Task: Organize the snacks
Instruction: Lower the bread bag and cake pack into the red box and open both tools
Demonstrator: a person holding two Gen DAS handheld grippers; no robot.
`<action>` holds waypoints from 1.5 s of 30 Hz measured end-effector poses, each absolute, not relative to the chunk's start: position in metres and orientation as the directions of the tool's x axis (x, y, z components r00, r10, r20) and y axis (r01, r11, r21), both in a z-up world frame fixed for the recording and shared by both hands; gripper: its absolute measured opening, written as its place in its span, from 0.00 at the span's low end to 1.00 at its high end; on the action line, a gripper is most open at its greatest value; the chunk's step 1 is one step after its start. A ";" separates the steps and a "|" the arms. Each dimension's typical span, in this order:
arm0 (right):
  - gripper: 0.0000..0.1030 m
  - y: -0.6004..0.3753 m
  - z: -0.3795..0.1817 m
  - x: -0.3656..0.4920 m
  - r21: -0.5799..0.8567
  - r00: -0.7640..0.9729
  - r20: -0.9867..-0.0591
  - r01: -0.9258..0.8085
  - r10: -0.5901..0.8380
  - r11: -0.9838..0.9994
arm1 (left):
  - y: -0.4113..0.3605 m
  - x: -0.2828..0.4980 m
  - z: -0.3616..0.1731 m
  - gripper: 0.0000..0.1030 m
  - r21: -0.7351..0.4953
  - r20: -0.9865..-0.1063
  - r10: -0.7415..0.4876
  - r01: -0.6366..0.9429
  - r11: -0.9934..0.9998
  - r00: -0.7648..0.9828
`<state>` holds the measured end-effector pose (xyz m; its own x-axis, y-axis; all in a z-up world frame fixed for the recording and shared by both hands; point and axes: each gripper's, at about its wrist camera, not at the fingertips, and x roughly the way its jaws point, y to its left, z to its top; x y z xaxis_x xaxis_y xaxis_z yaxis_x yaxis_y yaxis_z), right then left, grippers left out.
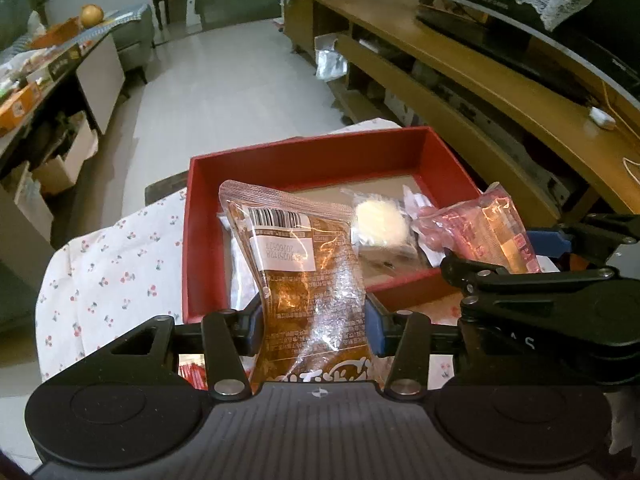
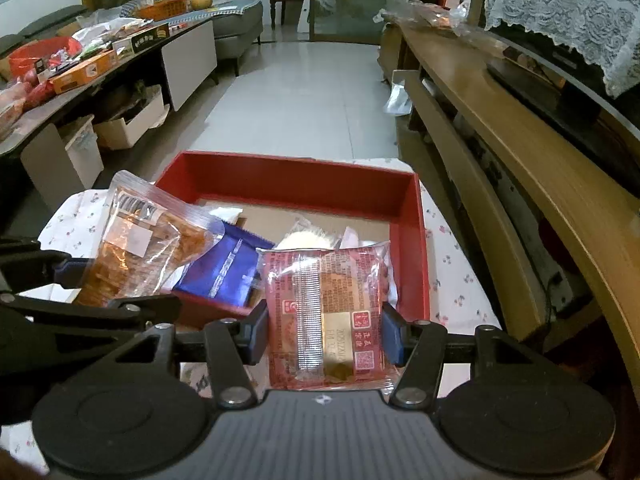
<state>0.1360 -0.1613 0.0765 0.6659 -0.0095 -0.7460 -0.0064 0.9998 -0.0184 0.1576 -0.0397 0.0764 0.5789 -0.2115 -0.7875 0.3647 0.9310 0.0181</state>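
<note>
**Two packets over the red box**

While both tongs tilt downward side by side, the left tongs (image 1: 314, 330) clamp a brown packet (image 1: 304, 276) upright between blue pads, above the near wall of the red box (image 2: 404, 196). Right tongs (image 2: 324, 334) grip a red packet (image 2: 328, 312) the same way. Inside the box lie a blue pouch (image 2: 224, 268) and a pale cake (image 1: 380, 224). Beneath it, a flowered cloth (image 1: 120, 264).

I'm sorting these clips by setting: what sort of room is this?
Most likely a home living room: a grey sofa at the far end, a long wooden TV stand with a lace-draped screen, and a tiled floor.
</note>
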 end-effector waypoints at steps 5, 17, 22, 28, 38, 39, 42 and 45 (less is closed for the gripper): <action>0.71 -0.164 0.080 0.151 -0.011 0.674 -0.739 -0.006 -0.004 1.000 | -0.041 0.167 0.081 0.53 0.020 -0.778 -0.206 0.351 0.936 0.594; 0.71 -0.173 0.079 0.185 0.021 0.675 -0.738 0.012 0.008 1.000 | -0.046 0.200 0.083 0.52 0.016 -0.776 -0.194 0.326 0.945 0.601; 0.71 -0.176 0.075 0.196 0.024 0.672 -0.741 0.019 0.005 1.000 | -0.048 0.211 0.080 0.52 0.012 -0.778 -0.189 0.314 0.949 0.599; 0.71 -0.176 0.067 0.205 0.025 0.660 -0.751 0.019 0.007 1.000 | -0.049 0.218 0.073 0.52 0.012 -0.788 -0.177 0.302 0.953 0.590; 0.71 -0.172 0.056 0.214 0.011 0.649 -0.761 0.017 -0.002 1.000 | -0.051 0.224 0.062 0.52 0.018 -0.799 -0.161 0.290 0.957 0.579; 0.71 -0.171 0.055 0.215 0.008 0.648 -0.762 0.016 -0.005 1.000 | -0.051 0.225 0.061 0.52 0.019 -0.801 -0.159 0.289 0.957 0.578; 0.71 -0.170 0.051 0.218 0.005 0.644 -0.765 0.014 -0.005 1.000 | -0.051 0.227 0.057 0.52 0.023 -0.801 -0.151 0.282 0.959 0.579; 0.71 -0.170 0.046 0.221 0.003 0.638 -0.770 0.012 -0.005 1.000 | -0.050 0.228 0.053 0.52 0.026 -0.804 -0.144 0.277 0.961 0.577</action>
